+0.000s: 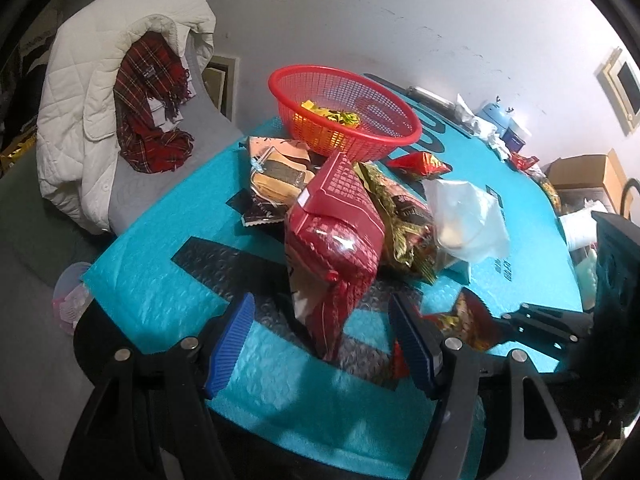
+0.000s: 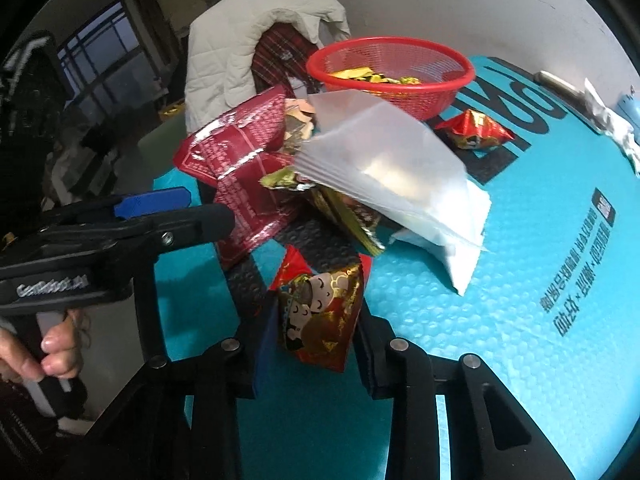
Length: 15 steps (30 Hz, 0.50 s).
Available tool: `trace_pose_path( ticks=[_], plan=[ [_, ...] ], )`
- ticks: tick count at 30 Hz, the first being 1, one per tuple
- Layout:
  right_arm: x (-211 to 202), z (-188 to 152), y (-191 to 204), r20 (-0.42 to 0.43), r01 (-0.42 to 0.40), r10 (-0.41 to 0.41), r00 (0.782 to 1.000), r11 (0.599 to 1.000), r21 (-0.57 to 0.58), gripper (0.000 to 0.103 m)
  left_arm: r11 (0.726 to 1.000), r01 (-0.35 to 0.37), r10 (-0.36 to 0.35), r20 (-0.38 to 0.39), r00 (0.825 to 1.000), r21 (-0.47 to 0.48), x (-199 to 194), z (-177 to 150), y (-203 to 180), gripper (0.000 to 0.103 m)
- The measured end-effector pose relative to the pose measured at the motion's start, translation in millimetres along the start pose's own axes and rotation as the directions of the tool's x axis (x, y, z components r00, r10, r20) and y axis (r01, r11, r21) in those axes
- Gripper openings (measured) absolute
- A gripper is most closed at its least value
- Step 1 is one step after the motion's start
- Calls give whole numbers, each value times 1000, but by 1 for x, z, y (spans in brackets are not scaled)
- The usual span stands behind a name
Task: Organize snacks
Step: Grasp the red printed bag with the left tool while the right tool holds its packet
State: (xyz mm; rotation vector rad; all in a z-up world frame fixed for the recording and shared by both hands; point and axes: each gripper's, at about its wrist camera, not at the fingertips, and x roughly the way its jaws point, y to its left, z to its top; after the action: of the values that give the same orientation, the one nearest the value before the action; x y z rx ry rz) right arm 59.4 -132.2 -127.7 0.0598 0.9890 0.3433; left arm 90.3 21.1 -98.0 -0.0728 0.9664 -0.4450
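A red mesh basket (image 1: 372, 142) (image 2: 400, 96) holding gold-wrapped sweets stands at the far side of the teal mat (image 1: 160, 280). In front of it lies a pile of snacks: a tall dark-red bag (image 1: 332, 248) (image 2: 240, 184), brown biscuit packs (image 1: 280, 176) and a clear plastic bag (image 1: 468, 216) (image 2: 384, 168). My left gripper (image 1: 324, 340) is open, the dark-red bag's lower end between its blue pads (image 1: 236, 340) without touching them. My right gripper (image 2: 314, 344) is shut on a small red cartoon-printed packet (image 2: 316, 316) (image 1: 466, 318). A second small red packet (image 2: 474, 130) (image 1: 420, 164) lies near the basket.
A white quilted jacket (image 1: 120, 100) and a red plaid scarf (image 1: 152, 120) hang over a seat behind the table's left edge. Tissue, a blue container (image 1: 500, 116) and a cardboard box (image 1: 584, 172) crowd the far right. A pink tub (image 1: 72, 296) sits below the left edge.
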Motion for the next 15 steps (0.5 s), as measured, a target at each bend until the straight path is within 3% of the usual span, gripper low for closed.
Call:
trace_pose_path(
  ticks=[12,13,15],
  plan=[
    [-3,0,-13,-6,-5,6,1000,999,33,34,1000,9,-9,11,1000,20,20,16,-6,69],
    [-3,0,-13,-7,-6,6,1000,999,36,34,1000,15,-15,9,1000,21,22,17,-5,67],
    [-4,-1,-15,-7,-5,5,1000,999,40,34,999,20,-20,5,1000,27,25,18,-6,54]
  ],
)
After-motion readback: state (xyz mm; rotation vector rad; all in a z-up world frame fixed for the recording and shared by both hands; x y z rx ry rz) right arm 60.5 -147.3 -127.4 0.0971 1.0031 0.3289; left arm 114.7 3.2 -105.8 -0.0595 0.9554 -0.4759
